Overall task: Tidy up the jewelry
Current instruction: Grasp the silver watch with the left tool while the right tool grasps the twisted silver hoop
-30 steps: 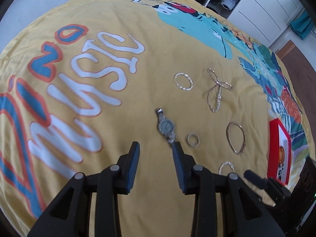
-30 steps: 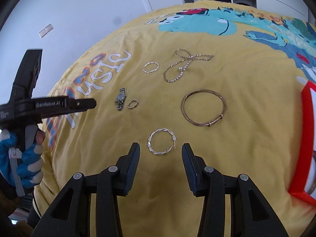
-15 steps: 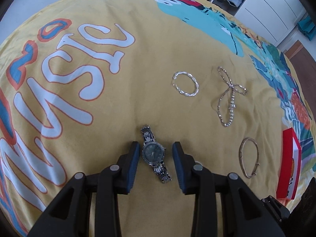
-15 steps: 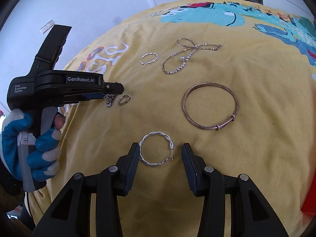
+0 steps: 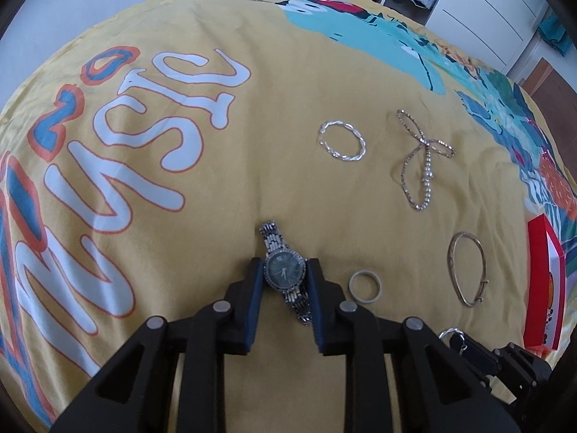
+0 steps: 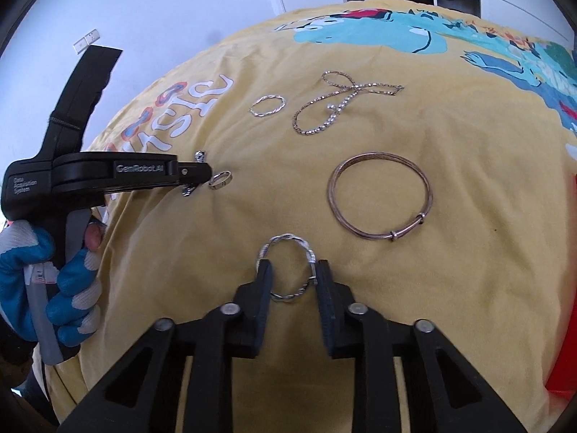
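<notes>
A silver watch (image 5: 285, 275) with a dark dial lies on the yellow bedspread (image 5: 202, 216). My left gripper (image 5: 284, 270) straddles its case, and the closing jaws touch it on both sides. In the right wrist view a twisted silver hoop (image 6: 288, 236) sits between the fingertips of my right gripper (image 6: 293, 270). Those jaws are closing too, with both pads against the hoop's rim. In that view the left gripper (image 6: 196, 176) hides most of the watch.
Beside the watch lies a small ring (image 5: 365, 286). Further out are a gold bangle (image 6: 378, 156), a looped chain (image 5: 425, 158) and a second twisted hoop (image 5: 346, 158). A red box (image 5: 541, 281) stands at the right edge. A gloved hand (image 6: 54, 281) holds the left tool.
Both grippers came down onto the bedspread. The left one moved over the watch and narrowed onto its case. The right one narrowed onto the twisted hoop.
</notes>
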`<state>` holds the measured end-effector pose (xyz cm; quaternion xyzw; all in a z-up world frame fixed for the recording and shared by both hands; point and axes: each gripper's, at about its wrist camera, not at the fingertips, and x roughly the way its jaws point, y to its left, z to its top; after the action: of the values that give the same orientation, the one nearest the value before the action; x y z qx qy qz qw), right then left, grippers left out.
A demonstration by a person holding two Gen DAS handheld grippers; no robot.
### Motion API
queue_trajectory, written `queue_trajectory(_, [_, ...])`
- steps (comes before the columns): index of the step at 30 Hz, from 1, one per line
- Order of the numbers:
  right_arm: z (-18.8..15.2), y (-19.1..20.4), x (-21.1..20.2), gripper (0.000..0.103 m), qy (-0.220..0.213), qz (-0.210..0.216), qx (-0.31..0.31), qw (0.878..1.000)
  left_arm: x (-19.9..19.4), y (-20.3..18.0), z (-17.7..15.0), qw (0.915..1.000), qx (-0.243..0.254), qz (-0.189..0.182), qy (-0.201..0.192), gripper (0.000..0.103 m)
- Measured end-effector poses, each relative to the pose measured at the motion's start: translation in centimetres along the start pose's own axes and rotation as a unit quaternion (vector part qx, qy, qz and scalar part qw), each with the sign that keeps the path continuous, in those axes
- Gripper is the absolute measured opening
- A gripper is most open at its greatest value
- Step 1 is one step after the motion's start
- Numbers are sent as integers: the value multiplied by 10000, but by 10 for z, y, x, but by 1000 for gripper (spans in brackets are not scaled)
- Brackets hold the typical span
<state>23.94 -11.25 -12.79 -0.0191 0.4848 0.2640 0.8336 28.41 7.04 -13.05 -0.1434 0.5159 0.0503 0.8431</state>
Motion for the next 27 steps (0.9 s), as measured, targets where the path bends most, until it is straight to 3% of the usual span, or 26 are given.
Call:
queue_trajectory(6, [1,0,-5,7,-7,43,36,10000,-12,1,-7,10000,43,0,8,22])
queue_trajectory(12, [0,10,-26,6,-121,-4,-79,9999,-33,1,-15,9999,74,8,-74,22])
queue_trajectory(27, [-17,41,-130,6,-704,-232,-216,9970,-127,-4,-50,9977,291,-159,-583,22])
